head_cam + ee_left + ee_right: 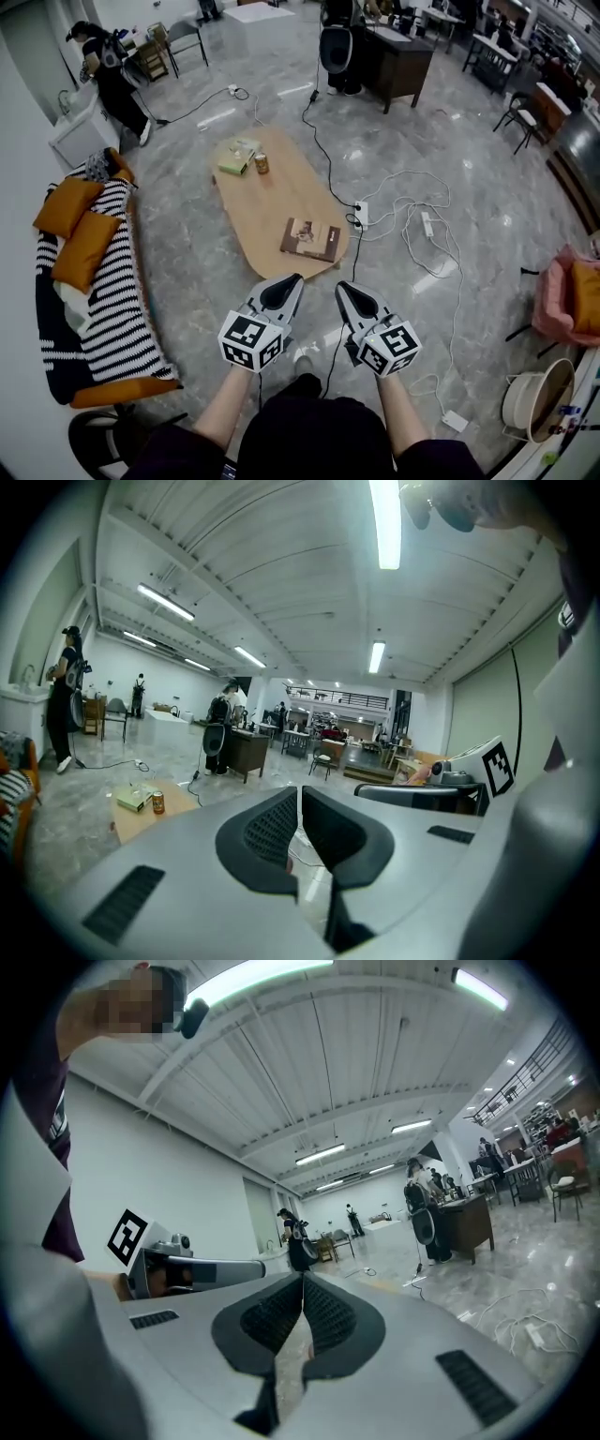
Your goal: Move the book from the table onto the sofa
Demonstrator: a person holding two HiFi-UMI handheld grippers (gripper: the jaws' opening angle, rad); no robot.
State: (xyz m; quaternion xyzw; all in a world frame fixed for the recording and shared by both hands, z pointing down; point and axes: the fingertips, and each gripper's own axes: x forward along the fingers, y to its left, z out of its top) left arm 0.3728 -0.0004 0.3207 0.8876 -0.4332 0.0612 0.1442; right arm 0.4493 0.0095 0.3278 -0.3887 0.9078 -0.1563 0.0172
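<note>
The brown book [310, 238] lies flat near the front end of the oval wooden table [272, 211]. My left gripper [294, 280] and right gripper [341, 287] hover side by side just short of that table end, both shut and holding nothing. In the left gripper view the jaws [299, 794] are closed with the table [141, 819] low at left. The right gripper [303, 1283] also shows closed jaws. The striped sofa [94, 281] with orange cushions [77, 230] stands at the left.
On the table's far end sit a green box [238, 157] and a can [262, 163]. Cables and a power strip [361, 215] trail over the floor right of the table. A dark desk [394, 61], chairs and a person [111, 75] are further off. A pink seat [570, 295] is at right.
</note>
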